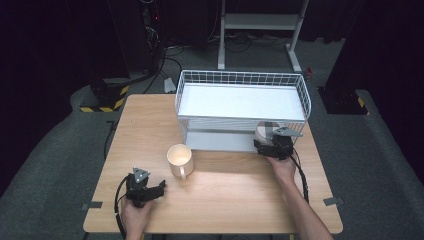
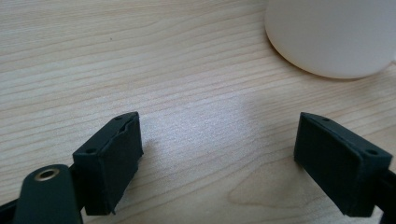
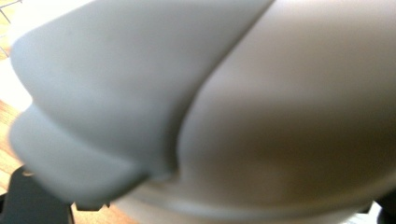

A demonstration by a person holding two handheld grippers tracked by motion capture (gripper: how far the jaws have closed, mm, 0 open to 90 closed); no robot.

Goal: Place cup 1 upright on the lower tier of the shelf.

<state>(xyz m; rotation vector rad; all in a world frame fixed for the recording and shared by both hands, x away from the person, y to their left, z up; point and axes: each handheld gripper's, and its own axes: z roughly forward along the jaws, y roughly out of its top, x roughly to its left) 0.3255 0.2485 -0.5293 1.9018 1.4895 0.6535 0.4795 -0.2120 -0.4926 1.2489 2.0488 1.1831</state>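
Both forearms are bare, with no sleeve reaching the wrist. The left gripper (image 1: 161, 187) is a black block topped by a grey three-cornered plate with dark screws, and a black cable loops from it. The right gripper (image 1: 263, 141) is built alike (same plate, same cable). Its fingers (image 2: 111, 158) are matt black, wedge-shaped, each with a small hole; a brass-ringed eyelet sits beside one.
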